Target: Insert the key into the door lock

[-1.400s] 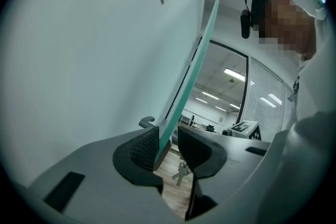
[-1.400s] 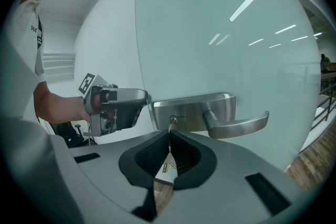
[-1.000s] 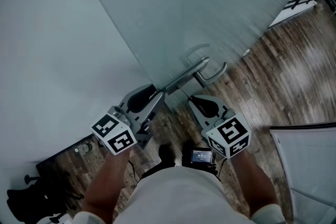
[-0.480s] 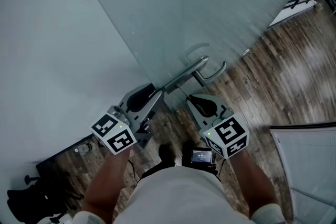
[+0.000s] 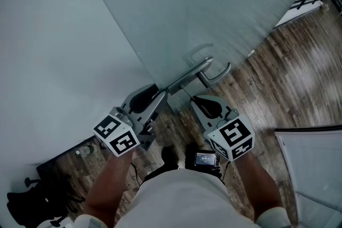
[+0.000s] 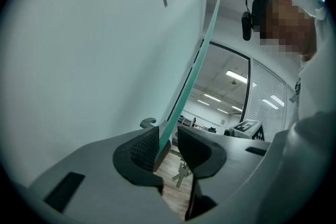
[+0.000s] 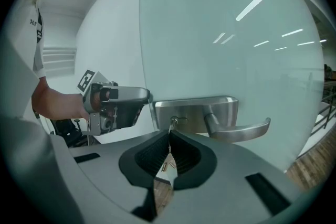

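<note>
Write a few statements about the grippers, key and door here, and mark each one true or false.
1. The right gripper is shut on a small metal key. True.
2. The key's tip is at the keyhole in the brushed steel lock plate. True.
3. The silver lever handle sits left of the keyhole. False: it is to the right.
4. The left gripper clamps the lever handle. False: its jaws stand apart, either side of the glass door's green edge.

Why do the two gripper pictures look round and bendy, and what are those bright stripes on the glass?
Right gripper view: a wide-angle lens gives black corners and makes the glass door bulge; the stripes look like reflected ceiling lights; the key is sharp. Left gripper view: same round bend, door edge curved. Head view: no black corners, dim.
</note>
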Demonstrator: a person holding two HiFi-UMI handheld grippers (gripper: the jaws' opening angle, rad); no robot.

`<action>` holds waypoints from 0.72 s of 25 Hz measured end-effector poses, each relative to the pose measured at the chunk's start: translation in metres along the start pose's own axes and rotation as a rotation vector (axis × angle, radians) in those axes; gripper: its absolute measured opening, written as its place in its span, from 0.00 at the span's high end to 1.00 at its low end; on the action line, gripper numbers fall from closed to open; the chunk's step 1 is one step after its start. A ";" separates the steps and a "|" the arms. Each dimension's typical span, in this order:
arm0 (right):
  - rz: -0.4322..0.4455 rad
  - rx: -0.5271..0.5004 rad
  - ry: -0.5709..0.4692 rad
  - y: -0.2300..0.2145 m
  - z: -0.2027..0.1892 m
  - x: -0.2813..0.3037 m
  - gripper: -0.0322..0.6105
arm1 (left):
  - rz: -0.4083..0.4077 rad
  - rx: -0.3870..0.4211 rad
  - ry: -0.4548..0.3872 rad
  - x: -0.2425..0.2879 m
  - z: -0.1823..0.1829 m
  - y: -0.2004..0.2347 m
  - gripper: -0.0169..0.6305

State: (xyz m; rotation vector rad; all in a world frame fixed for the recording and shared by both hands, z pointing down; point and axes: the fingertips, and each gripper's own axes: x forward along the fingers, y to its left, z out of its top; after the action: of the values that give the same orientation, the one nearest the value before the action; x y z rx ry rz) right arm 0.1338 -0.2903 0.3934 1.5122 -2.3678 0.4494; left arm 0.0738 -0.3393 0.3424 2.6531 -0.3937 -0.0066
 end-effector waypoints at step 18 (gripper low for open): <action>0.001 0.025 -0.012 -0.002 0.002 0.015 0.92 | -0.006 0.004 0.000 0.001 -0.004 0.003 0.82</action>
State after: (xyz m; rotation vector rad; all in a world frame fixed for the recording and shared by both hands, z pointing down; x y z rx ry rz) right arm 0.1295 -0.3045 0.3984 1.5288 -2.3813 0.4737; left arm 0.0738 -0.3401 0.3470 2.6584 -0.3863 -0.0071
